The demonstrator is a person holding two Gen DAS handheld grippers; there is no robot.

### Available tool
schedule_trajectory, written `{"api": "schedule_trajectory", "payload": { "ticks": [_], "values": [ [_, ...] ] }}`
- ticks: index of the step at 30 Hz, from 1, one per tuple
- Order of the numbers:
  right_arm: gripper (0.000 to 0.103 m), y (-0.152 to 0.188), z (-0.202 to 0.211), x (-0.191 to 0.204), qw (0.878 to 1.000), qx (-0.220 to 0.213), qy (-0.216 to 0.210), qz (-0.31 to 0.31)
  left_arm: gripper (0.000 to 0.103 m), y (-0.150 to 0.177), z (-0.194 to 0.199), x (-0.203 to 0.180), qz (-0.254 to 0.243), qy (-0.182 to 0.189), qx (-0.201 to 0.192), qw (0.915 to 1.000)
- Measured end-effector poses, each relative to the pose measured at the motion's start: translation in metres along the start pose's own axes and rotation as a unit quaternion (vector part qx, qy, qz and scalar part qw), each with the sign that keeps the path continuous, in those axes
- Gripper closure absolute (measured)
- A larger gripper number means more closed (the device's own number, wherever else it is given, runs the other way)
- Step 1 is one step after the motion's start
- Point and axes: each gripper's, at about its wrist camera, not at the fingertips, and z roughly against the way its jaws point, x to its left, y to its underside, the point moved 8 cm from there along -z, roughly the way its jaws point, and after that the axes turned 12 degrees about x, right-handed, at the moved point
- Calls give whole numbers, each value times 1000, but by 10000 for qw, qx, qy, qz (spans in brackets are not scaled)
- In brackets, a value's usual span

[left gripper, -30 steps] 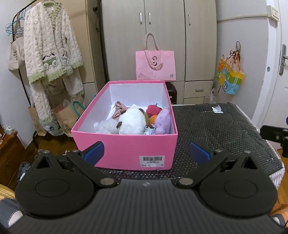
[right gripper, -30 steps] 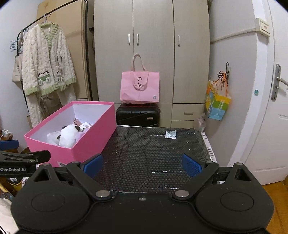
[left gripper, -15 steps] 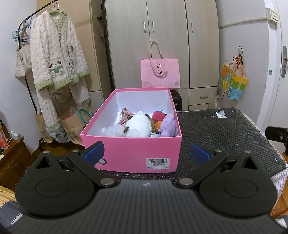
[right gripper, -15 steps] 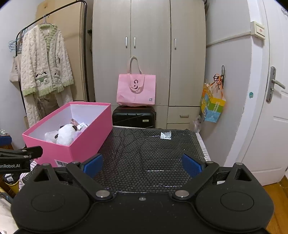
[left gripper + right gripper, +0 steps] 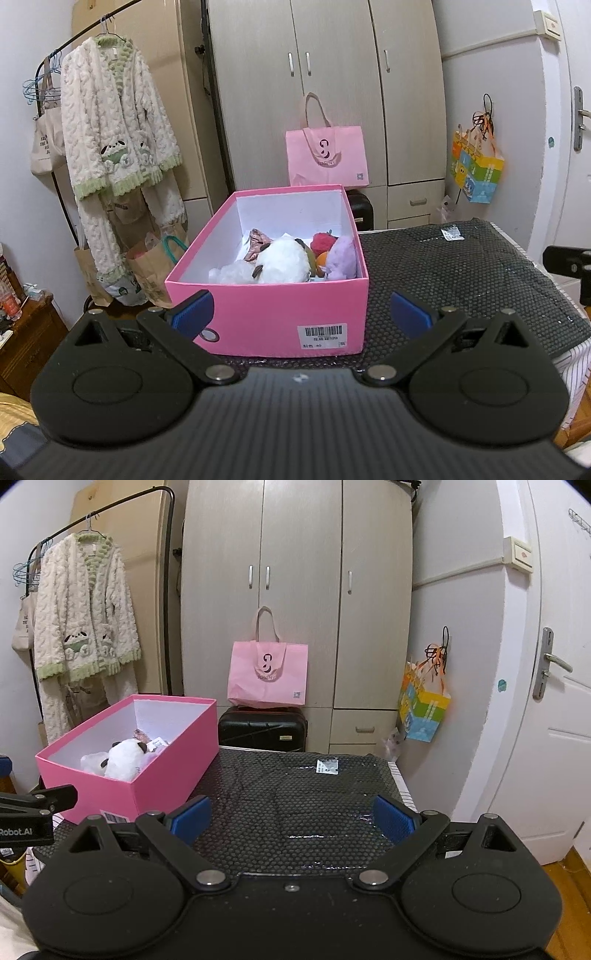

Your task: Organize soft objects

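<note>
Here's the pink box (image 5: 266, 314), sitting on the left part of the dark bubble-textured surface (image 5: 461, 273), barcode label facing the left camera. Inside it, piled toward the near end, the soft toys: a white plush with dark ears (image 5: 282, 260) in the middle, a smaller white fluffy piece (image 5: 229, 275) touching it on its left, a purple plush (image 5: 343, 256) against the right wall, a red one (image 5: 323, 242) and something orange (image 5: 321, 259) tucked between them. A brownish-pink item (image 5: 256, 242) lies just behind the white plush.

The left gripper (image 5: 301, 312) hovers right in front of the box, blue-padded fingers spread wide, holding nothing; the left pad overlaps the box's near corner in view, though I can't tell if it touches. The right gripper (image 5: 291, 814) hangs over the bare stretch of surface, fingers equally wide apart and empty, the box (image 5: 147, 771) off to its left. A small white tag (image 5: 327, 766) lies near the far edge of the surface.

Behind it all: a black suitcase (image 5: 263, 729) with a pink tote bag (image 5: 267, 674) on top, the wardrobe (image 5: 295, 590), a fluffy robe (image 5: 83, 627) on the rack, and a colourful bag (image 5: 423, 710) hanging by the door (image 5: 554, 701).
</note>
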Motion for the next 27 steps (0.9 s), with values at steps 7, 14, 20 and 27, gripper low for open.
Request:
{"api": "schedule_trajectory", "payload": {
  "ticks": [7,14,20,27],
  "values": [
    [6,2,1,0,9999,-62,88,-25,0,2,-5,1,75,2,14,10000],
    [6,8,1,3,9998,-107,151,73,0,4,-11,-1,50,-107,5,9999],
    [6,9,0,-1,9994,-144,321,41,0,4,-9,-1,89,-61,-24,9999],
    [6,8,0,-11,9992,-198,327,-151,0,4,-3,3,145,-112,-137,9997]
  ]
}}
